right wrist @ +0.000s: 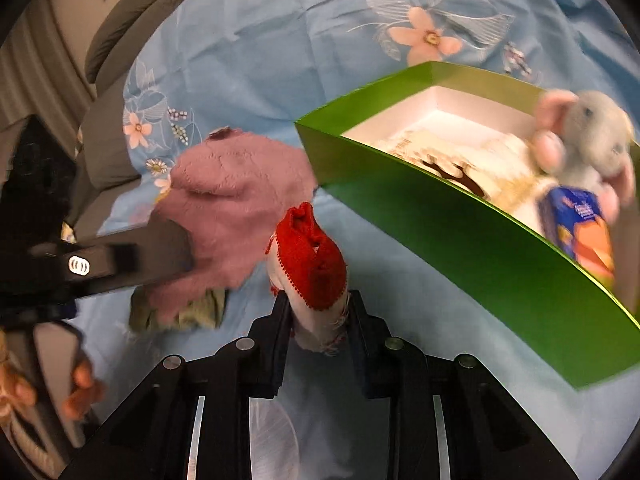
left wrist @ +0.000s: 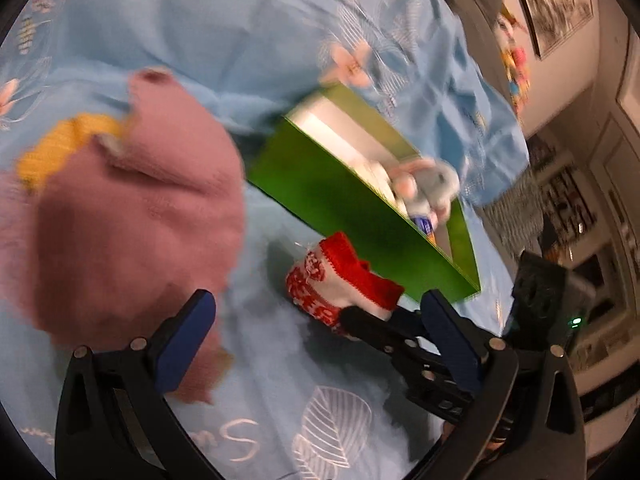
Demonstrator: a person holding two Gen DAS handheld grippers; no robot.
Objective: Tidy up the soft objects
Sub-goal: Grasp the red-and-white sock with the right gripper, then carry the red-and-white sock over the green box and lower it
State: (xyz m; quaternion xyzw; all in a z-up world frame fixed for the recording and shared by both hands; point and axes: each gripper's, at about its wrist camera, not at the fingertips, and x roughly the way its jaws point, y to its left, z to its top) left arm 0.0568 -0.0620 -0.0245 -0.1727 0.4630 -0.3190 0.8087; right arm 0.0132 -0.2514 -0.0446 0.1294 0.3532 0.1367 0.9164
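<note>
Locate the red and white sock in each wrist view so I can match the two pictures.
Left wrist view: the red and white sock lies lower centre, just ahead of the right tool, beside the near wall of the green box.
Right wrist view: the sock stands centre, red cuff up, pinched between the right tool fingers.
Shared landmark: the green box, right of the sock in both.

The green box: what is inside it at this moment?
Inside the green box a grey plush elephant sits over a blue and orange packet, with cream fabric beside them. The near wall covers the rest of the floor.
</note>
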